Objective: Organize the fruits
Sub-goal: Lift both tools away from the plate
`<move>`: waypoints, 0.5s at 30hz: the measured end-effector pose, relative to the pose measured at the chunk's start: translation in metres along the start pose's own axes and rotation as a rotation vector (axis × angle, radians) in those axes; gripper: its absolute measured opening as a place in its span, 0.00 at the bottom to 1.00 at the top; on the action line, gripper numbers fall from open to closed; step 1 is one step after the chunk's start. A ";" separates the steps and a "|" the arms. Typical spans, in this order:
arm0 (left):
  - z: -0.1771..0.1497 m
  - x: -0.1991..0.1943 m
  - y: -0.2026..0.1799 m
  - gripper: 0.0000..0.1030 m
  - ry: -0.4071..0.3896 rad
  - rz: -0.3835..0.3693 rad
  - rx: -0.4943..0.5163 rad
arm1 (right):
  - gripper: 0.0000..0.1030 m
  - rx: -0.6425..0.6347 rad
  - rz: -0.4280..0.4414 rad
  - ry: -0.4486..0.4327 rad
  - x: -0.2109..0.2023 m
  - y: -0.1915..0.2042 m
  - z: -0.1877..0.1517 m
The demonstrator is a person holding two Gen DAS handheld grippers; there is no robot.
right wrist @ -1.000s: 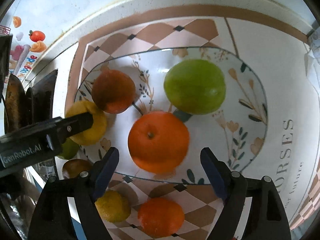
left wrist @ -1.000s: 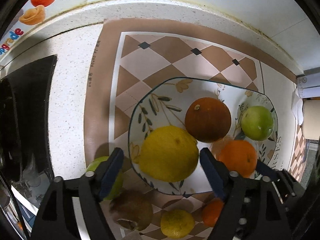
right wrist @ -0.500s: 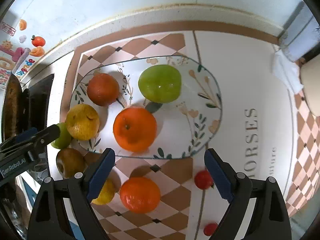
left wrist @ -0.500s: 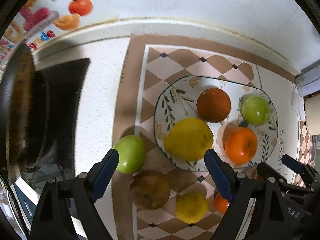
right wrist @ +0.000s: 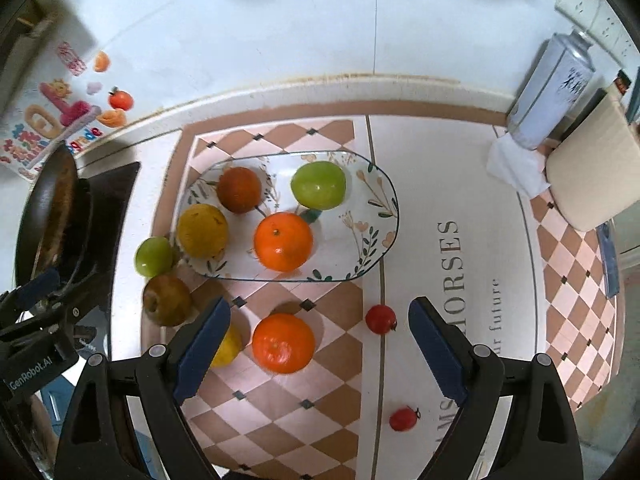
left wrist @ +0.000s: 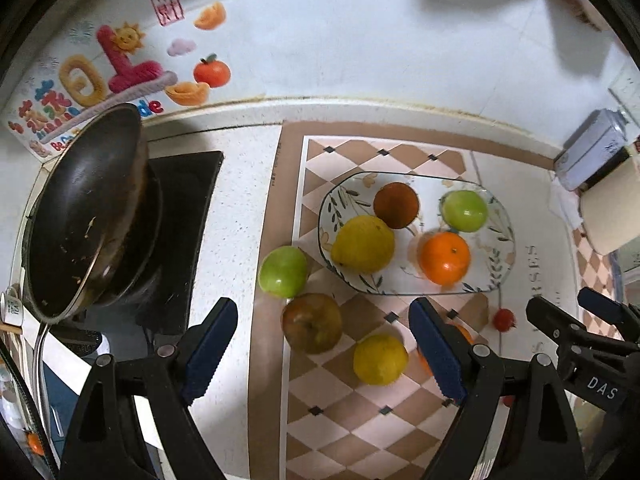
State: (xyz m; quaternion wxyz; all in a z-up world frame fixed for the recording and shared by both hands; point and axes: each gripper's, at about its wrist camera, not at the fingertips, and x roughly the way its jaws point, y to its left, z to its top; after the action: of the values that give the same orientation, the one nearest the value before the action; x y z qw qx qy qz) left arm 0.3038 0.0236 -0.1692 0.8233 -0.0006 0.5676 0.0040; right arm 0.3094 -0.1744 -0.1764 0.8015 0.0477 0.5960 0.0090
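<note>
We hold both tongs open and empty above the surface; the right tongs have just widened. The plate lies beyond them with four fruits. A loose orange lies on the mat under the right tongs, a brownish apple under the left tongs.

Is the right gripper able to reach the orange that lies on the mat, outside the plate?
Probably yes. The right gripper is open and empty, and the orange lies on the mat between its fingers with nothing over it; the yellow fruit sits close by.
</note>
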 end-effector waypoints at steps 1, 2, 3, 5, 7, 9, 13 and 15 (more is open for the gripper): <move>-0.003 -0.005 0.001 0.85 -0.009 0.000 -0.001 | 0.90 -0.004 -0.004 -0.020 -0.010 0.001 -0.004; -0.007 -0.014 0.001 0.85 -0.028 0.003 -0.001 | 0.90 -0.007 -0.004 -0.032 -0.016 0.001 -0.008; -0.010 -0.021 0.000 0.85 -0.044 0.004 0.000 | 0.90 -0.010 -0.006 -0.044 -0.023 0.002 -0.011; -0.017 -0.037 0.000 0.85 -0.079 -0.001 0.002 | 0.90 -0.016 -0.008 -0.069 -0.038 0.005 -0.019; -0.022 -0.049 0.000 0.85 -0.101 -0.009 0.002 | 0.90 -0.019 -0.001 -0.093 -0.054 0.006 -0.027; -0.028 -0.063 -0.001 0.85 -0.126 -0.016 0.001 | 0.90 -0.023 -0.004 -0.117 -0.066 0.008 -0.034; -0.039 -0.083 -0.002 0.85 -0.163 -0.027 0.002 | 0.90 -0.033 -0.007 -0.165 -0.091 0.012 -0.050; -0.044 -0.091 -0.002 0.85 -0.178 -0.030 0.004 | 0.90 -0.036 -0.009 -0.187 -0.102 0.012 -0.057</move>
State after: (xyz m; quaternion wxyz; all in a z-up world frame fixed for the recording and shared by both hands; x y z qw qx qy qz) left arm 0.2308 0.0204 -0.0999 0.8705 -0.0072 0.4921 -0.0094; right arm 0.2264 -0.1658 -0.0945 0.8544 0.0311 0.5186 0.0116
